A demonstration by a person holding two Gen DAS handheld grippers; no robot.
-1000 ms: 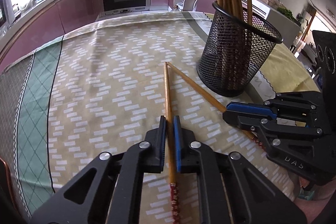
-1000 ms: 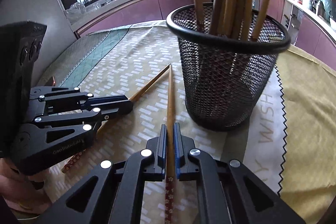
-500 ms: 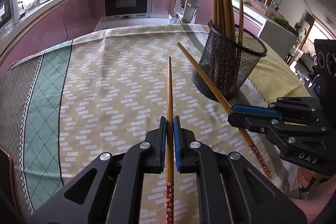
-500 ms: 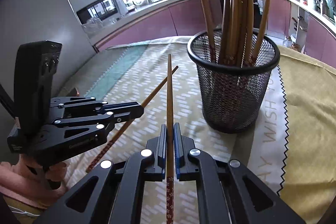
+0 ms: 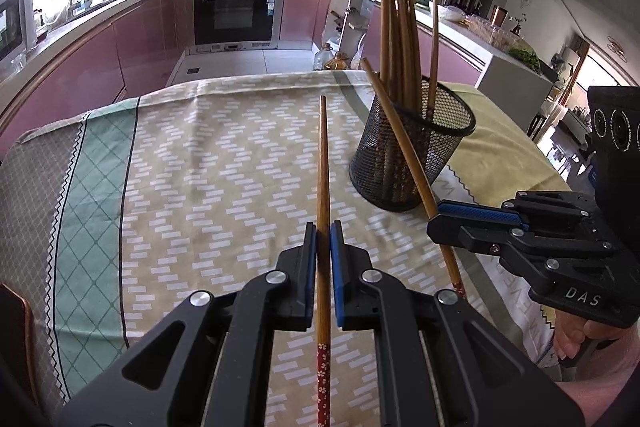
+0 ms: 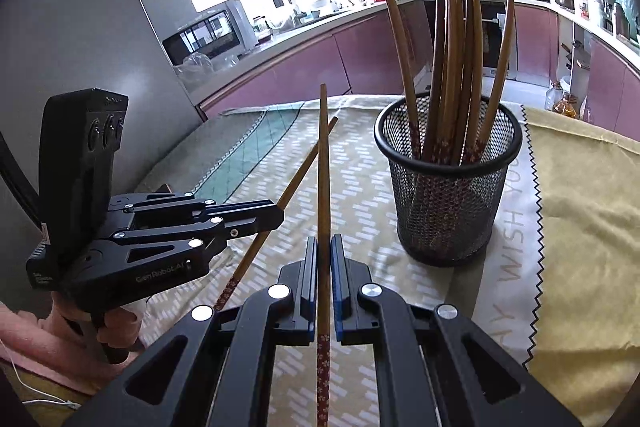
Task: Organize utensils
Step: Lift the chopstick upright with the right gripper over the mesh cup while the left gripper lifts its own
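Left tongs [image 5: 323, 239] clamping chopstick [image 5: 322, 163], end cropped

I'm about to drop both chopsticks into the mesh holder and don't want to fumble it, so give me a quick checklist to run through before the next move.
1. Left gripper shut on its chopstick: ok, pads close on the shaft.
2. Right gripper shut on its chopstick: ok, same grip.
3. Both sticks lifted off the tablecloth: ok, tips point up and away from the cloth.
4. Mesh holder upright: ok, standing on the cloth.
5. Room in the holder: ok, though several chopsticks already stand inside; open rim space shows on the near side.
6. Sticks clear of each other: cannot tell; they cross in the right wrist view.
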